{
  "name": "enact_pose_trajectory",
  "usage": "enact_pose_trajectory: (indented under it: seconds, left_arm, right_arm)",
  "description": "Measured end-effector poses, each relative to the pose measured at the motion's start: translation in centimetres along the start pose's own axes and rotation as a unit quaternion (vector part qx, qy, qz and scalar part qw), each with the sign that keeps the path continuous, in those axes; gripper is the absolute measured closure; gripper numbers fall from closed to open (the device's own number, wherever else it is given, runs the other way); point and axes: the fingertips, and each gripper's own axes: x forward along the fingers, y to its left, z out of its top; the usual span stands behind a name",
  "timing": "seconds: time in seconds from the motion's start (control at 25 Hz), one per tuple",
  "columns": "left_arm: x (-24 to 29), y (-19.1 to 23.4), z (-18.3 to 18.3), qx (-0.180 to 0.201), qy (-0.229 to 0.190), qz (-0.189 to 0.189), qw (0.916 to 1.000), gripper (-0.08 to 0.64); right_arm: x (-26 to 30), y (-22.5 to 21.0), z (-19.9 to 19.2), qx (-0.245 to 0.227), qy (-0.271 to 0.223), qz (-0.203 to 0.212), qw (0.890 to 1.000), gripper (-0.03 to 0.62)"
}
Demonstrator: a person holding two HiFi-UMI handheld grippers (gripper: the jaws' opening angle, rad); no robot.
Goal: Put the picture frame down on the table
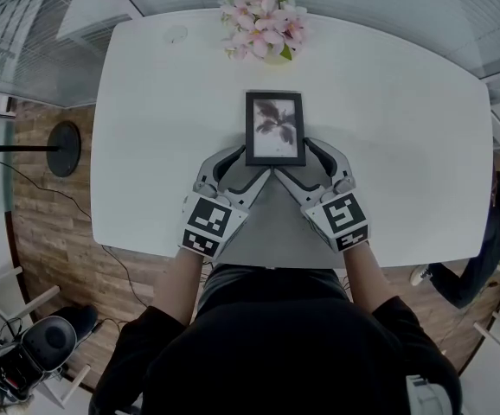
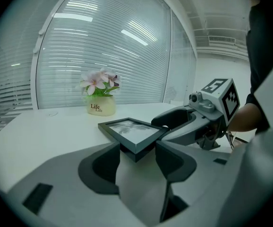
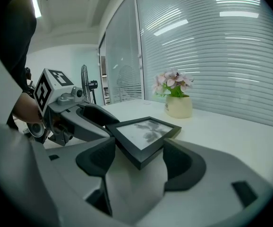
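Observation:
A black picture frame (image 1: 275, 128) with a flower print lies nearly flat, face up, low over the middle of the white table (image 1: 397, 145). I cannot tell whether it touches the table. My left gripper (image 1: 248, 164) is closed across its near left corner, with the frame (image 2: 132, 130) wedged between the pads. My right gripper (image 1: 302, 162) is closed the same way across the near right corner of the frame (image 3: 146, 131). Each gripper view shows the other gripper's fingers (image 2: 176, 122) (image 3: 91, 116) beside the frame.
A cream pot of pink flowers (image 1: 265, 26) (image 2: 101, 105) (image 3: 178, 105) stands on the table just beyond the frame. Bare tabletop lies on both sides. A round black stand base (image 1: 63, 148) sits on the wood floor at the left, and a person's leg (image 1: 479, 266) shows at the right.

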Motion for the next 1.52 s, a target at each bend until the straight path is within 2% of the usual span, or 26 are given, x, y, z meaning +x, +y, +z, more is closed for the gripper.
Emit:
enact_pose_trajectory:
  seconds: [0.44, 0.96, 1.52]
  left_arm:
    - [0.7, 0.2, -0.8, 0.014, 0.043, 0.009, 0.9989, 0.318]
    - [1.5, 0.6, -2.5, 0.043, 0.114, 0.031, 0.9921, 0.327]
    - [2.1, 1.0, -3.2, 0.036, 0.142, 0.033, 0.9887, 0.328]
  right_arm:
    - [0.6, -0.4, -1.0, -0.014, 0.033, -0.001, 0.999, 0.272]
    - [1.6, -0.6, -2.5, -0.036, 0.09, -0.003, 0.995, 0.275]
    - [2.1, -0.8, -2.9, -0.033, 0.102, -0.005, 0.994, 0.273]
